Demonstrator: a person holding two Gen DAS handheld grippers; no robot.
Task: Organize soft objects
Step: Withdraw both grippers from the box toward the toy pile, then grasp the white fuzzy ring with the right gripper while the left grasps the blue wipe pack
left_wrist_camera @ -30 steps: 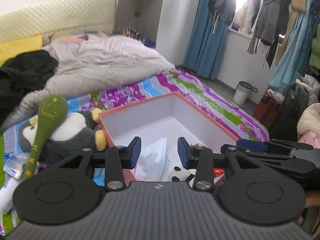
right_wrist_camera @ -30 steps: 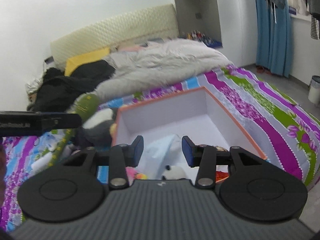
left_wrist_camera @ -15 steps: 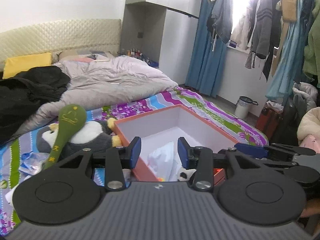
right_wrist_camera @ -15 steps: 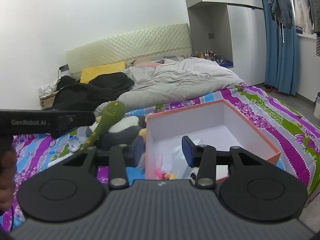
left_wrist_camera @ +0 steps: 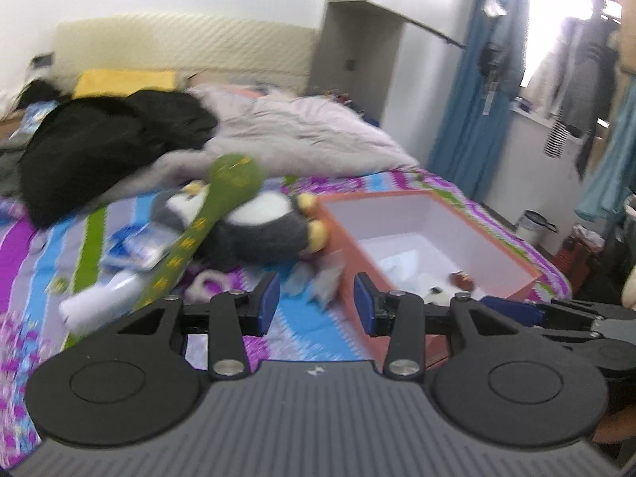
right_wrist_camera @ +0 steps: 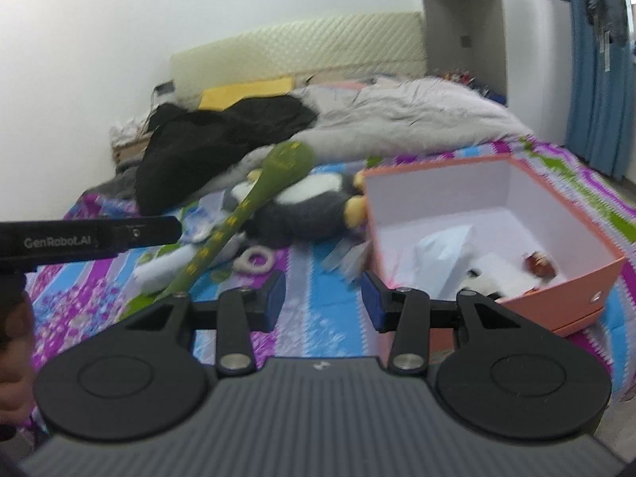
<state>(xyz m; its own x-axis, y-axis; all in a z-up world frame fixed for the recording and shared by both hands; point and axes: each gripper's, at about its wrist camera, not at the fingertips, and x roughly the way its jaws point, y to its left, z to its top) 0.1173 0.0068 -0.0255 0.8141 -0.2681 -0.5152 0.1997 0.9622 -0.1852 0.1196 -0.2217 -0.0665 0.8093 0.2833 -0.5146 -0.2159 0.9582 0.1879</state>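
Observation:
An open orange box (left_wrist_camera: 346,234) (right_wrist_camera: 588,274) with a white inside sits on the striped bed and holds a panda toy (right_wrist_camera: 481,284), a pale blue soft piece (right_wrist_camera: 445,246) and a small red item (right_wrist_camera: 538,262). Left of it lie a grey-and-white penguin plush (left_wrist_camera: 262,226) (right_wrist_camera: 306,206), a green soft spoon-shaped toy (left_wrist_camera: 214,214) (right_wrist_camera: 254,198), a white ring (right_wrist_camera: 254,258) and small packets. My left gripper (left_wrist_camera: 316,304) and right gripper (right_wrist_camera: 324,298) are both open and empty, held above the bedspread just left of the box's near corner.
A grey duvet (left_wrist_camera: 302,135), black clothes (left_wrist_camera: 103,143) and a yellow pillow (left_wrist_camera: 123,81) lie at the bed's head. Blue curtains, hanging clothes and a white bin (left_wrist_camera: 534,226) stand on the right. The left gripper's side (right_wrist_camera: 87,234) shows at the right wrist view's left.
Both grippers have swung left and back from the box; the box has shifted to the right of both views and the plush toys are now ahead. Both stay open.

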